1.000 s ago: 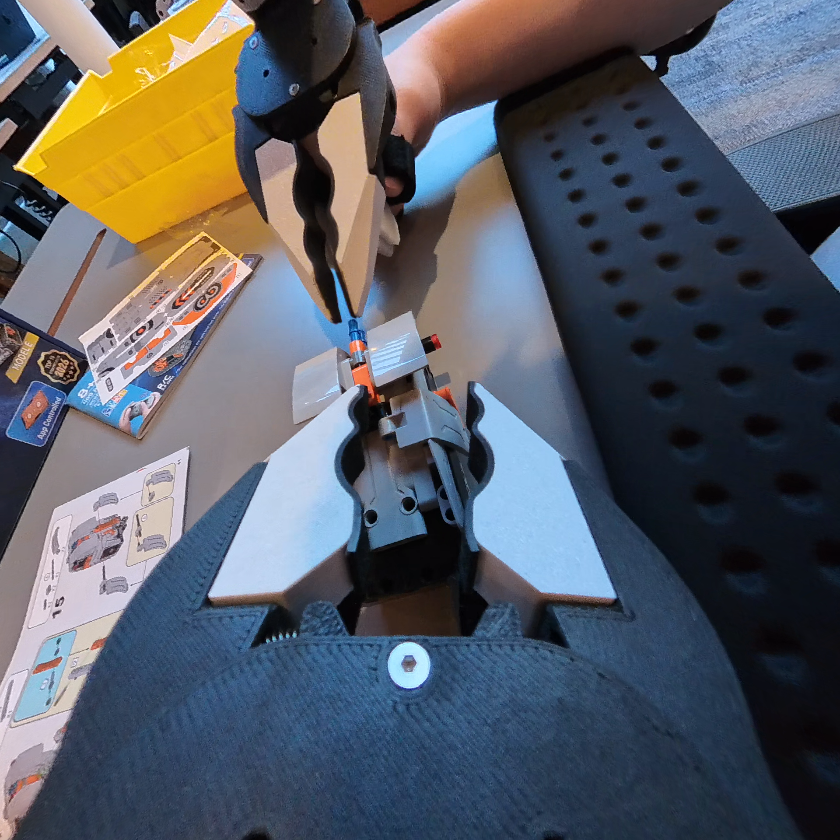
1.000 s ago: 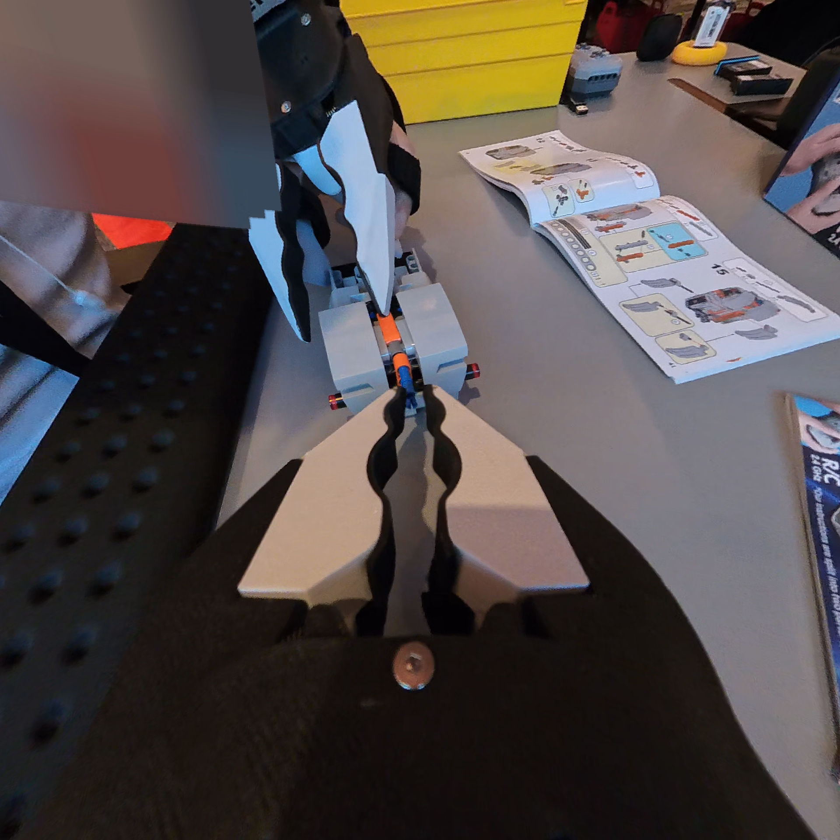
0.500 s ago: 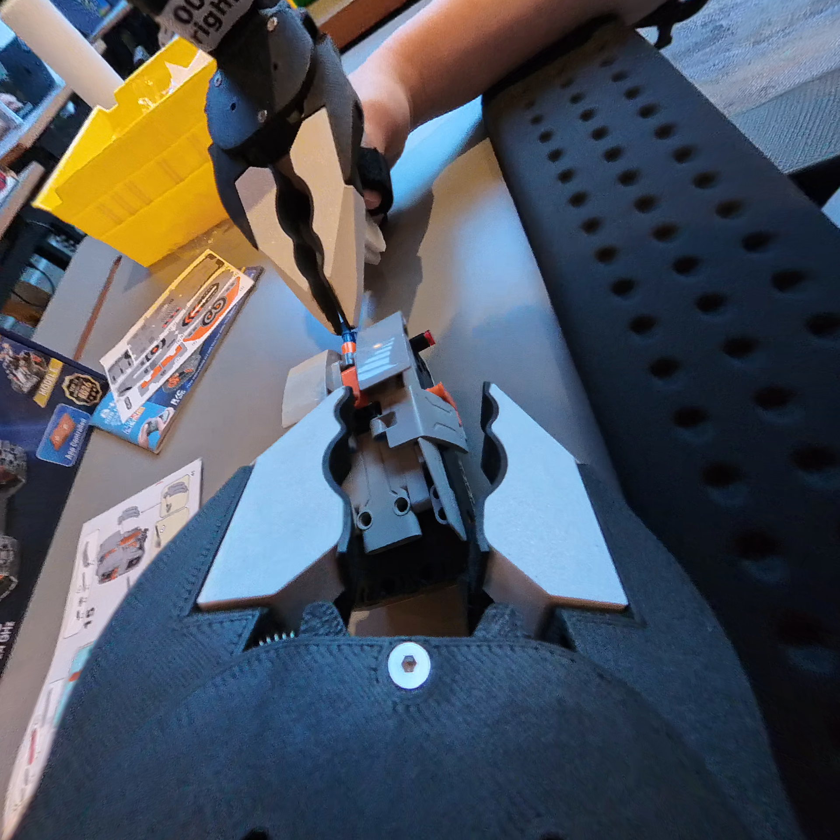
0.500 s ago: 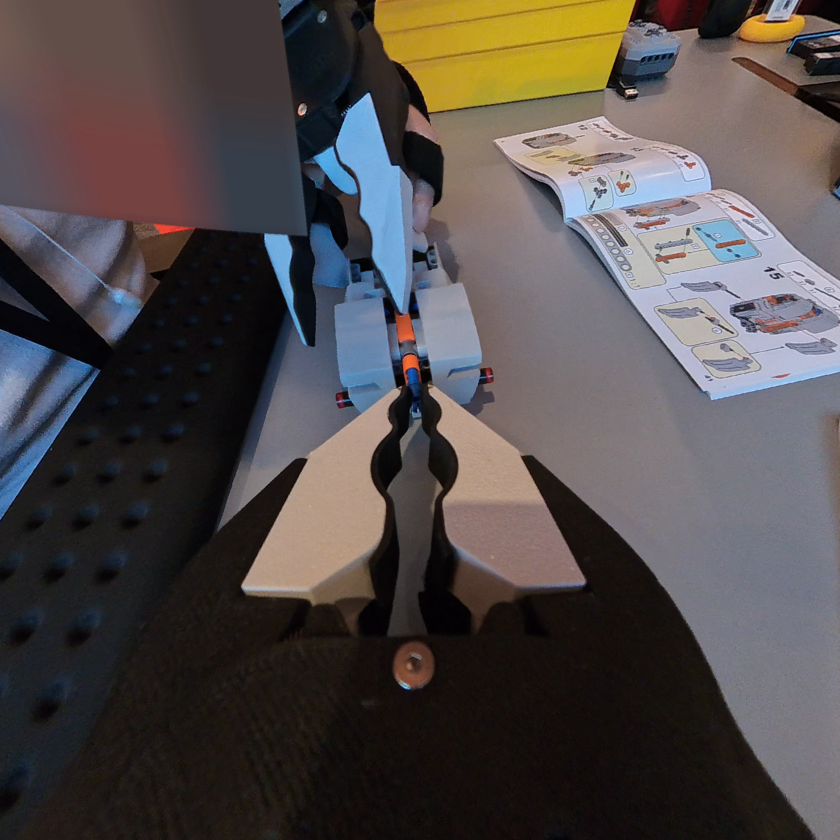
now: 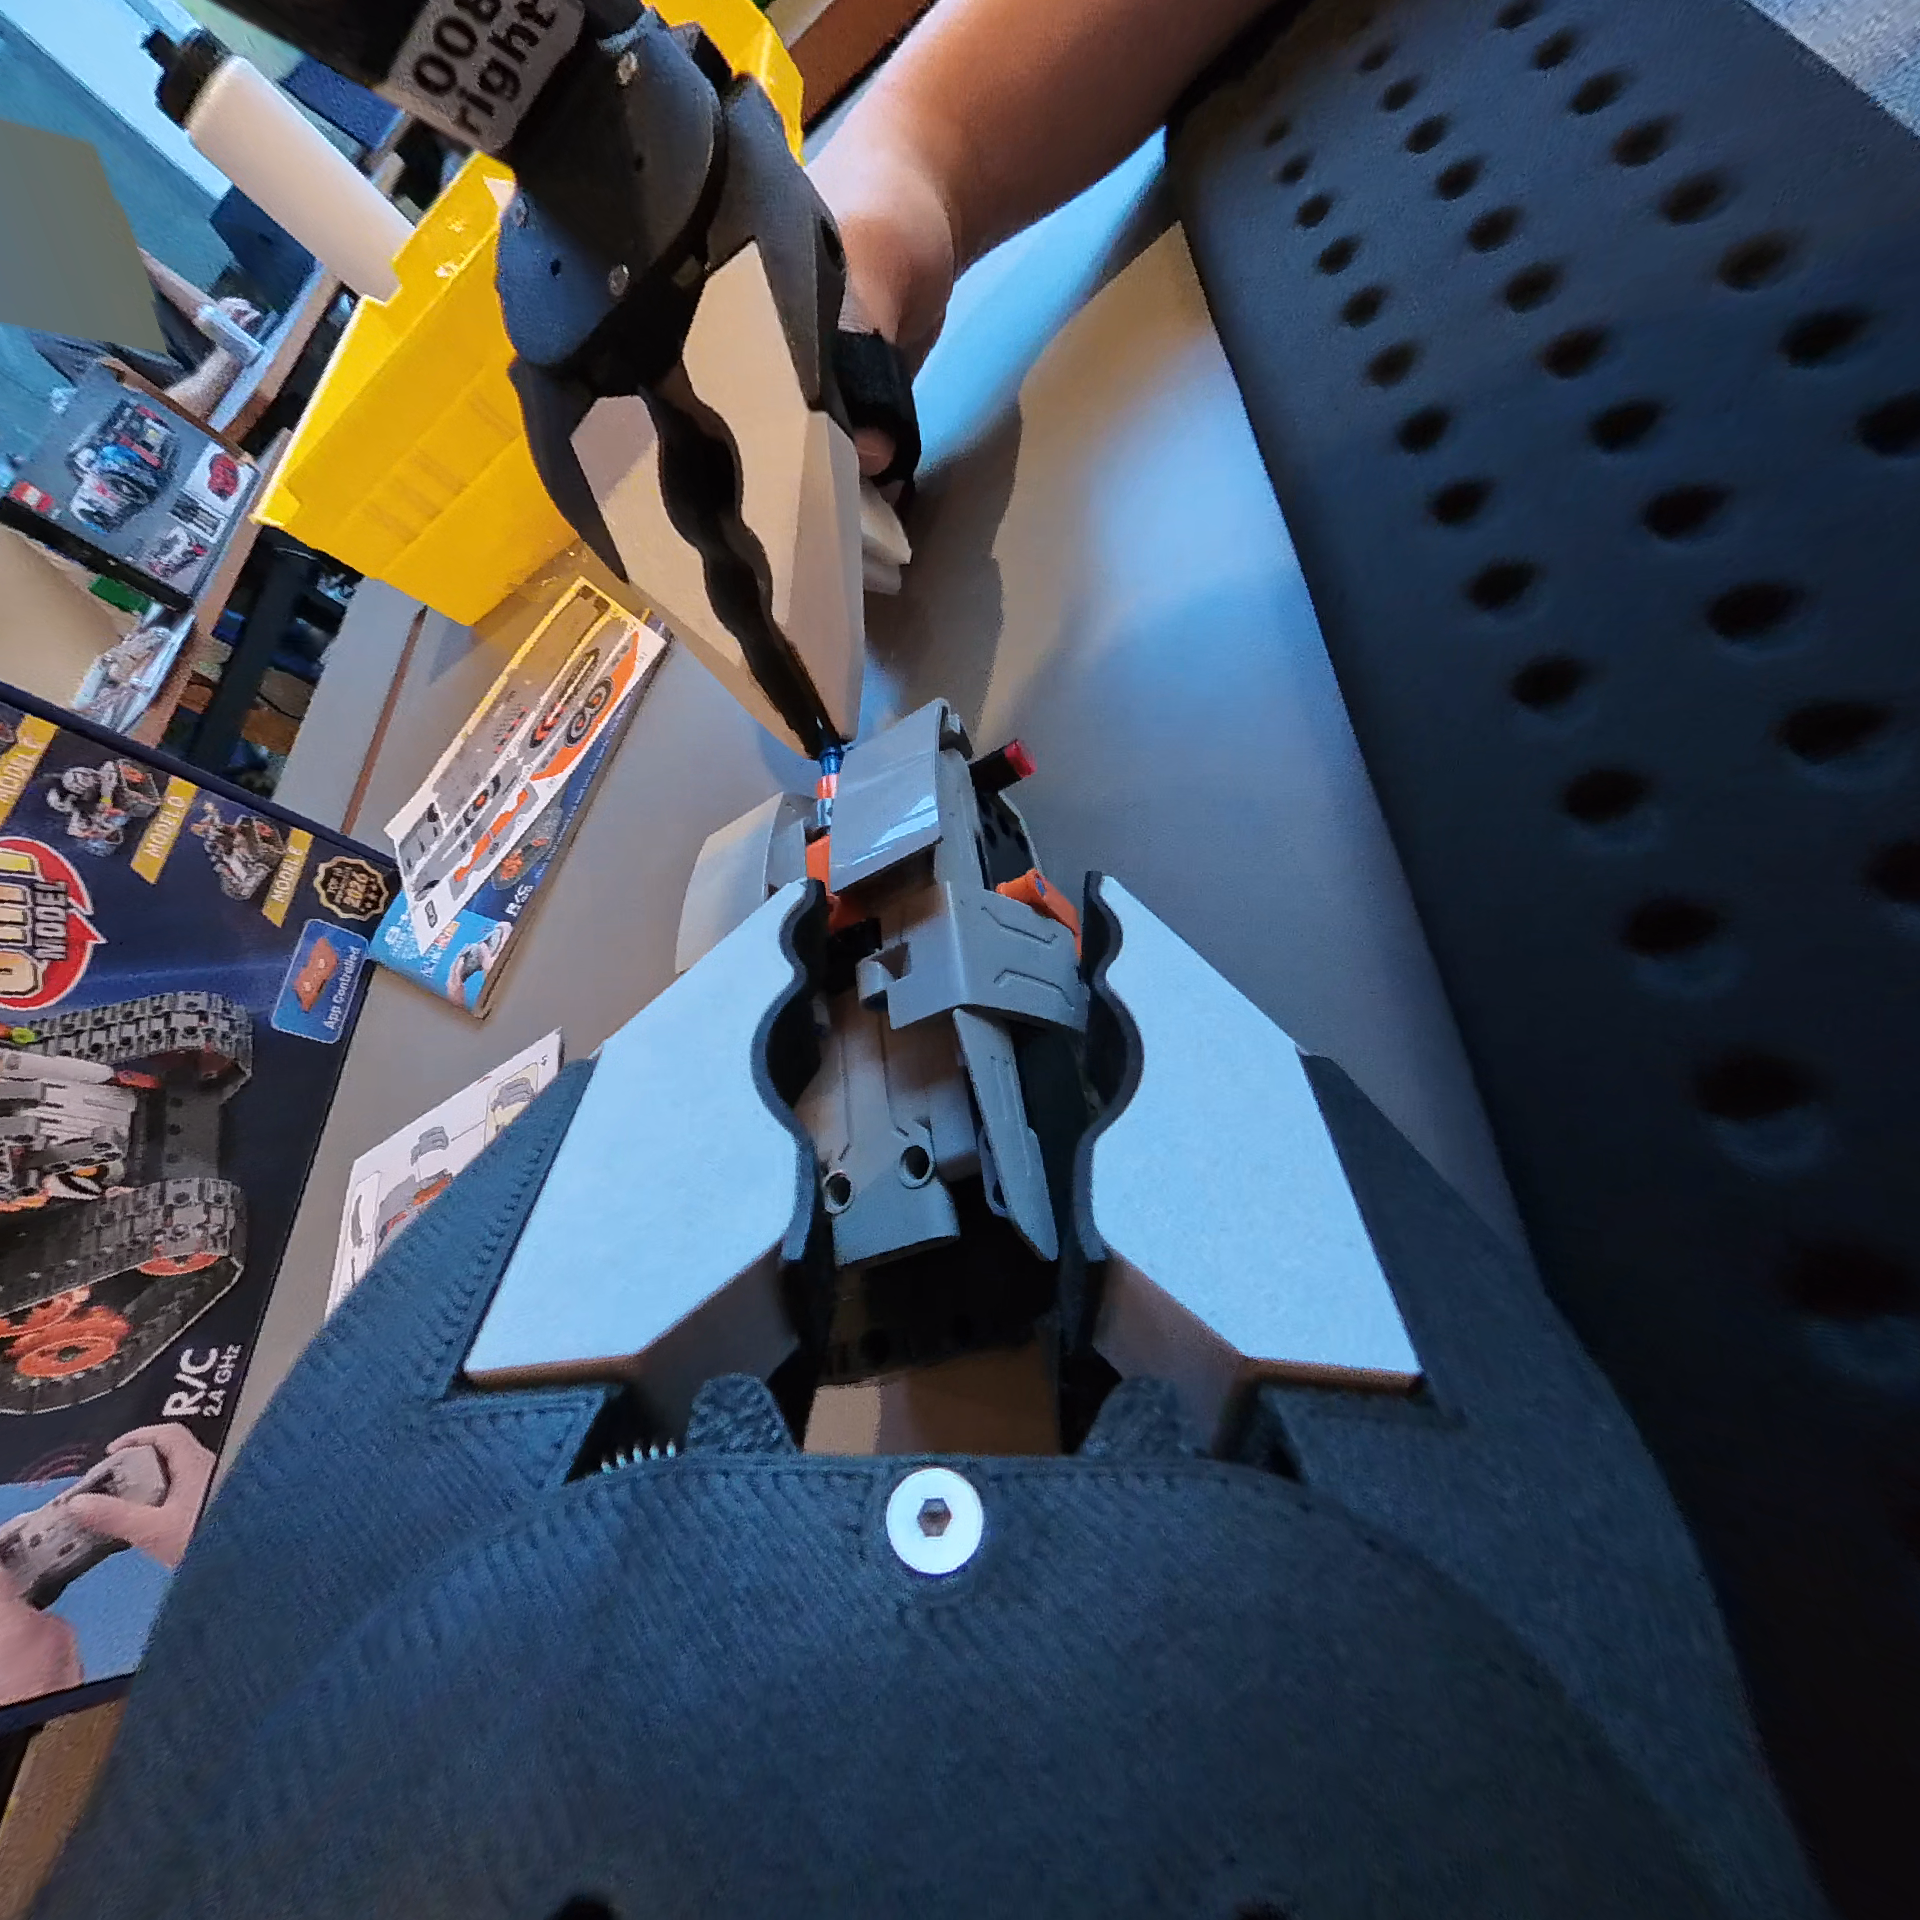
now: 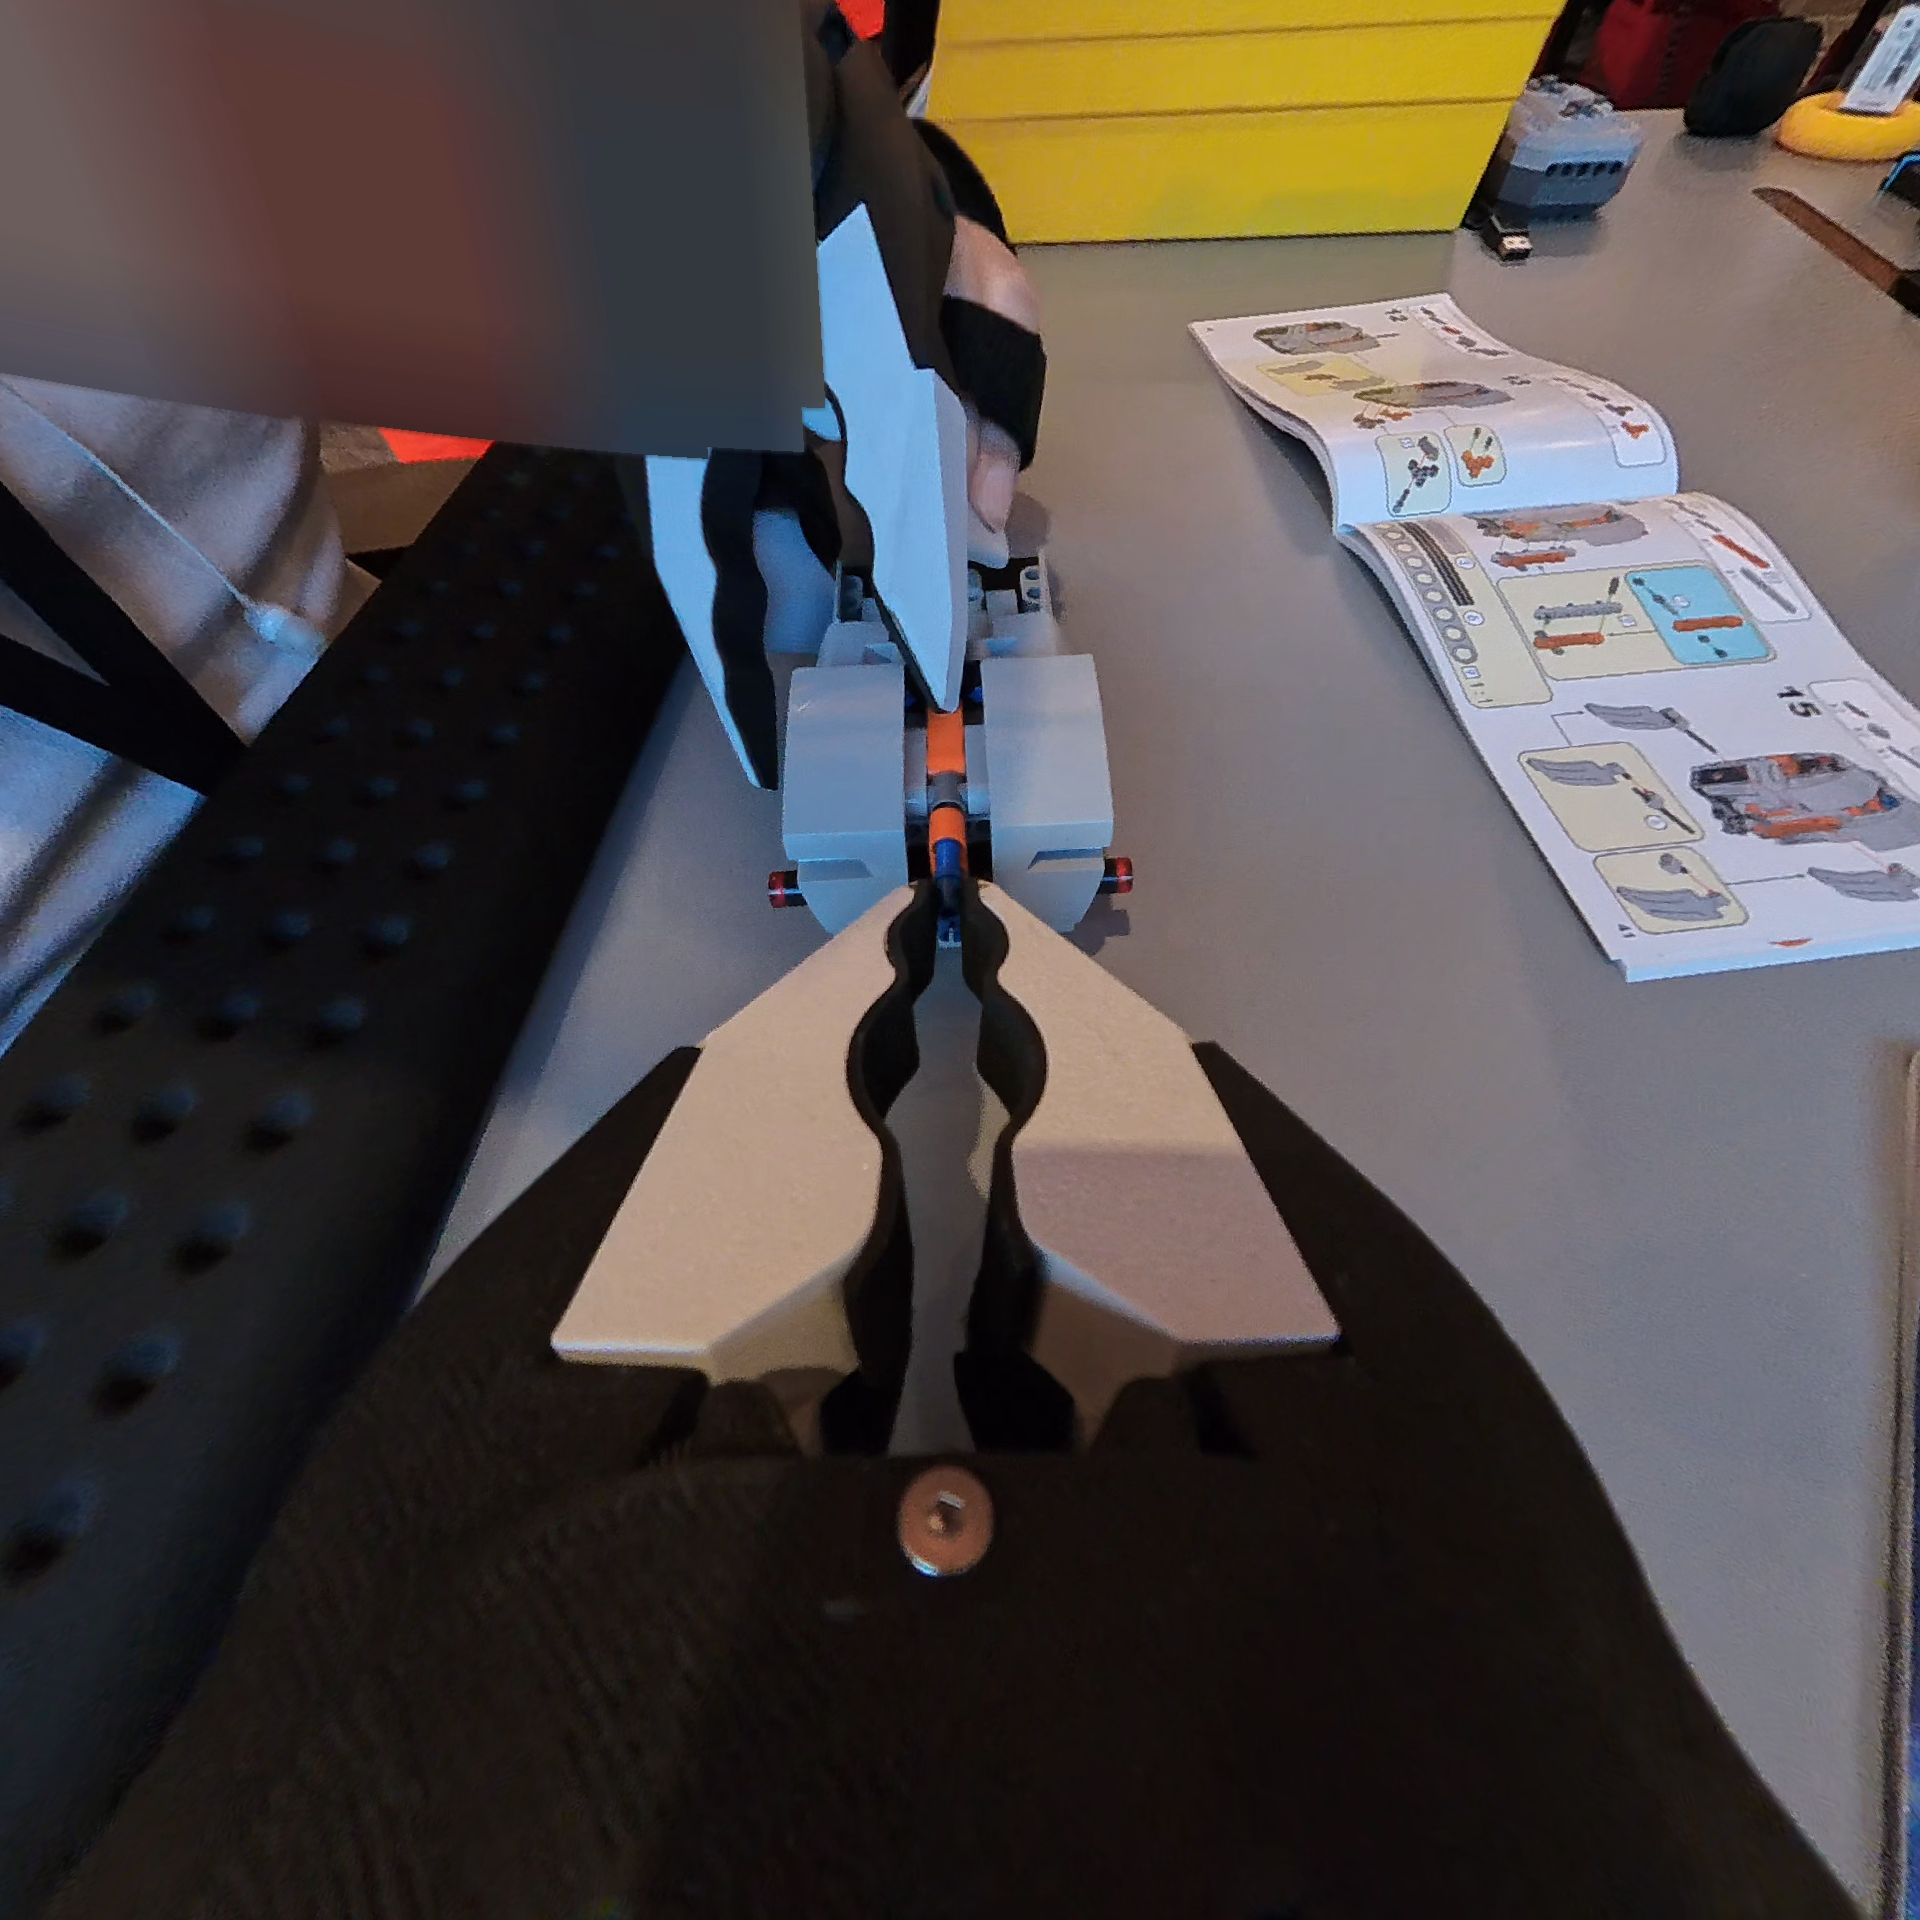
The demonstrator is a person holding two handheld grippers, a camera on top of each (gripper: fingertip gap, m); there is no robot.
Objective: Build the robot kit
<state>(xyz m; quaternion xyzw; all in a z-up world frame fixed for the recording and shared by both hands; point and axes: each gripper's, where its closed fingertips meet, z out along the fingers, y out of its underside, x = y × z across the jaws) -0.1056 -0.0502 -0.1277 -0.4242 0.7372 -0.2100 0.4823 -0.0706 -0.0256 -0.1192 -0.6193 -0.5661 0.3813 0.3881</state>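
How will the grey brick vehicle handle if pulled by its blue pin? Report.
Probably light: the grey brick vehicle is plastic. Its blue pin may slide out, looking push-fit. The left hand-held gripper's clamp should stop tipping.

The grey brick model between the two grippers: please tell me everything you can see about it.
The grey brick model is a small plastic-looking vehicle body: two light grey blocky halves, an orange and blue axle along its middle, red pins at both sides. It is over the grey table. The left gripper clamps its rear; the right gripper pinches the axle's blue tip.
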